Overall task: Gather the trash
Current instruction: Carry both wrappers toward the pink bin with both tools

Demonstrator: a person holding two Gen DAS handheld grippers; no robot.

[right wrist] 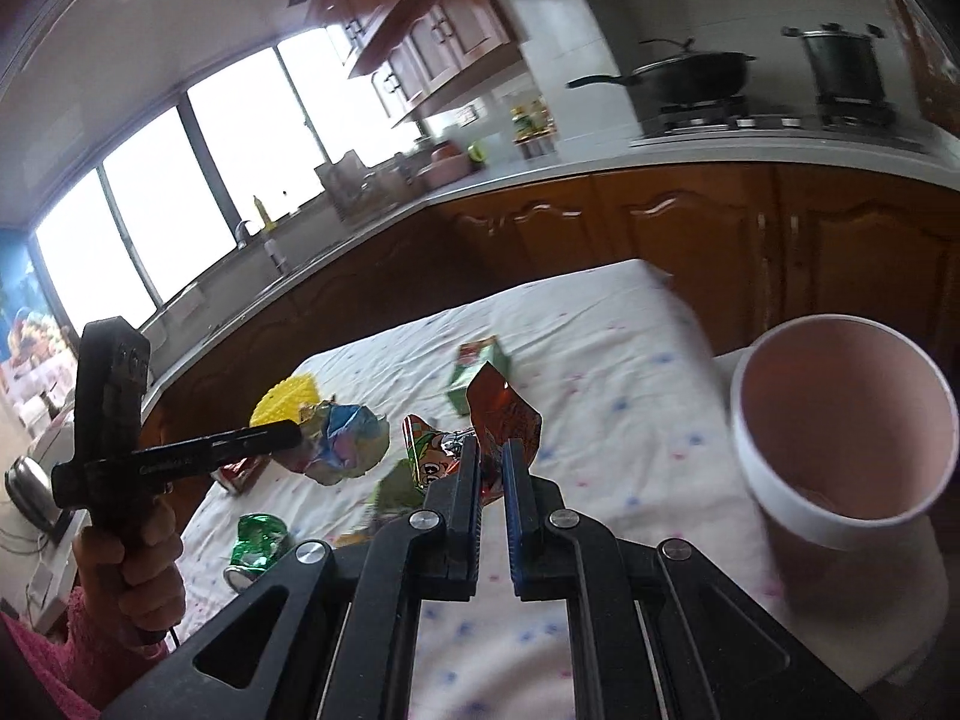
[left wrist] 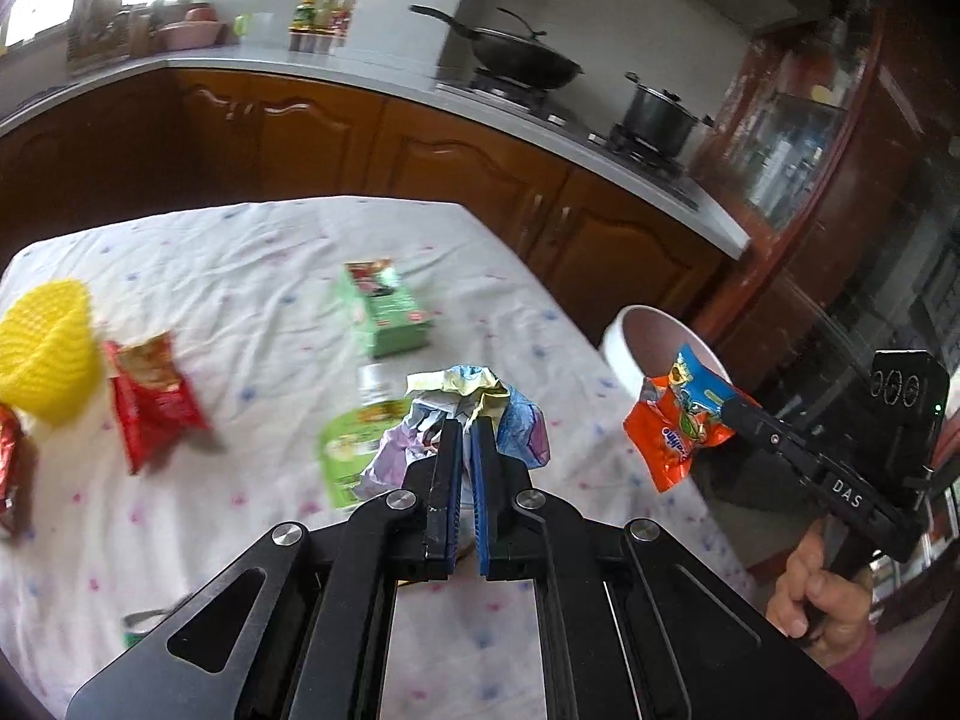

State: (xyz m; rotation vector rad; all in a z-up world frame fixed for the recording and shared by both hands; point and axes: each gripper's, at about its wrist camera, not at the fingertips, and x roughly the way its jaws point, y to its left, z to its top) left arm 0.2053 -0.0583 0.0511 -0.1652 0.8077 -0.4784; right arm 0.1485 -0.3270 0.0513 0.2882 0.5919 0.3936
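Note:
My left gripper (left wrist: 467,429) is shut on a crumpled pastel wrapper (left wrist: 480,414) and holds it above the table; it also shows in the right wrist view (right wrist: 345,441). My right gripper (right wrist: 491,450) is shut on an orange snack packet (right wrist: 510,420), seen in the left wrist view (left wrist: 678,426) just in front of a white bin (left wrist: 654,348) at the table's right edge. The bin (right wrist: 840,516) stands open, right of the packet. A red snack bag (left wrist: 156,396), a green box (left wrist: 387,312) and a green wrapper (left wrist: 345,450) lie on the table.
A yellow mesh basket (left wrist: 48,348) sits at the table's left. A crushed green can (right wrist: 258,543) lies near the front edge. The floral tablecloth (left wrist: 240,276) covers the table. Kitchen cabinets, a wok (left wrist: 516,57) and a pot (left wrist: 657,114) stand behind.

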